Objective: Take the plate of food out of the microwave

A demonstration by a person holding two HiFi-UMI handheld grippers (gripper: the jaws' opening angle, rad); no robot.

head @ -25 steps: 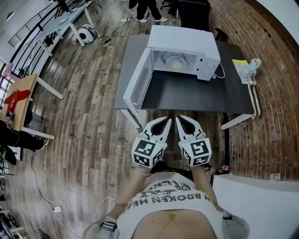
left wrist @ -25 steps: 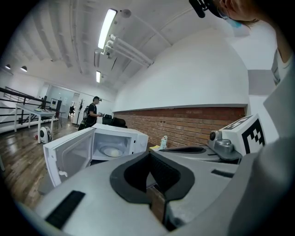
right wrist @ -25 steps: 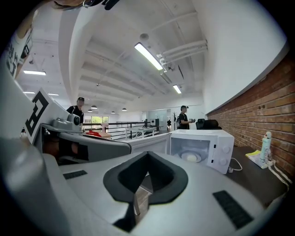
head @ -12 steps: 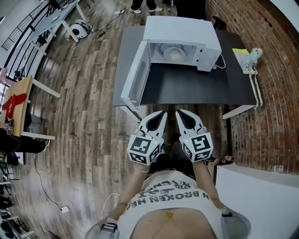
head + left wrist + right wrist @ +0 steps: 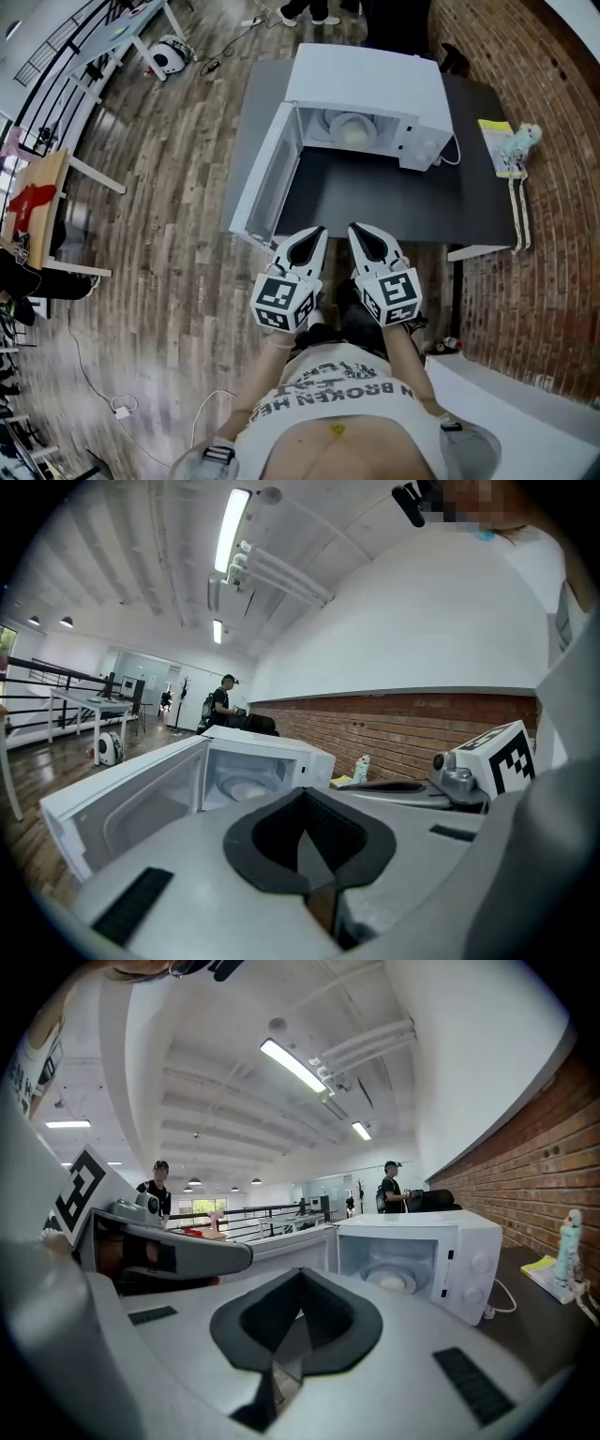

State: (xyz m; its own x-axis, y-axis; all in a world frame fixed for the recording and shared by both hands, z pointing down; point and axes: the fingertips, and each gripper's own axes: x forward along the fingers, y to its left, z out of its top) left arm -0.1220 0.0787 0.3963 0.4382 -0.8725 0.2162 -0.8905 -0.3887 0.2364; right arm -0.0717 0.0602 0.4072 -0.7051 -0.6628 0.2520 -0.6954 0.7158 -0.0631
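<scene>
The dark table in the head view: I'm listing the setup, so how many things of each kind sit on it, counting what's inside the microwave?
Microwave, door open: 1
Plate of food inside it: 1
Yellow pad: 1
Small teal-and-white figure: 1
Total on the table: 4

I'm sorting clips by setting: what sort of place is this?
Probably an open loft-style office or lab, not a kitchen: brick wall, a worktable by a railing, and the microwave on a dark desk.
</scene>
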